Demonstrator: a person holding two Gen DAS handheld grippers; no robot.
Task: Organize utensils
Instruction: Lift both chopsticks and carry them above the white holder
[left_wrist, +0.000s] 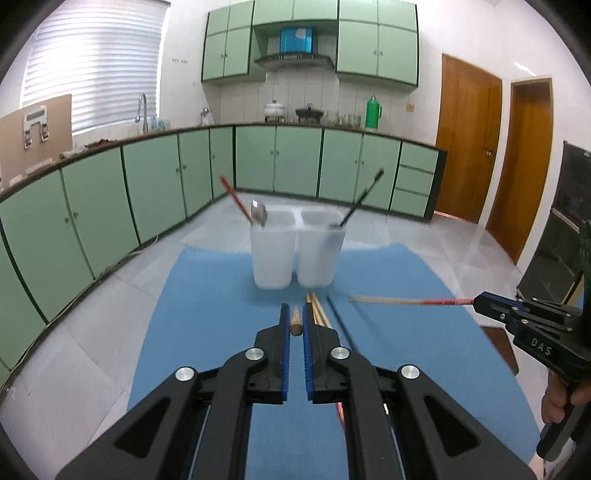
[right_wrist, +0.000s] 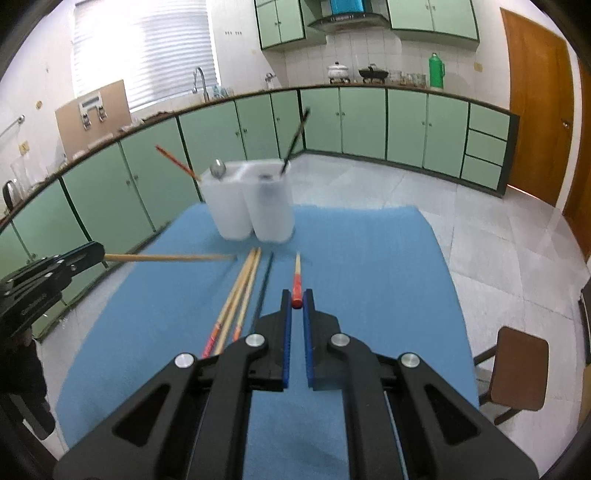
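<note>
- Above the blue mat (left_wrist: 207, 332), the left gripper (left_wrist: 295, 317) tilts downward, its jaws clamped on the butt end of a plain wooden chopstick (left_wrist: 295, 320) that points ahead toward the containers.
- Seen from the right wrist camera, that same chopstick juts out sideways from the left gripper (right_wrist: 96, 254), hanging clear of the mat.
- Off to the right, the right gripper (right_wrist: 297, 299) also slants down, jaws pinched on the red end of a red-tipped chopstick (right_wrist: 297, 275).
- From the left wrist view, this red-tipped chopstick runs level across the mat from the right gripper (left_wrist: 480, 302); a hand (left_wrist: 561, 402) wraps the handle below.
- Two joined translucent white containers (right_wrist: 255, 206) stand at the mat's far end.
- One compartment holds a metal spoon (right_wrist: 218, 169) and a red chopstick (right_wrist: 175, 162); the other holds a black chopstick (right_wrist: 295, 138), leaning outward.
- Loose wooden chopsticks (right_wrist: 240, 291) and a dark chopstick (right_wrist: 264, 291) lie on the mat between both grippers, just before the containers.
</note>
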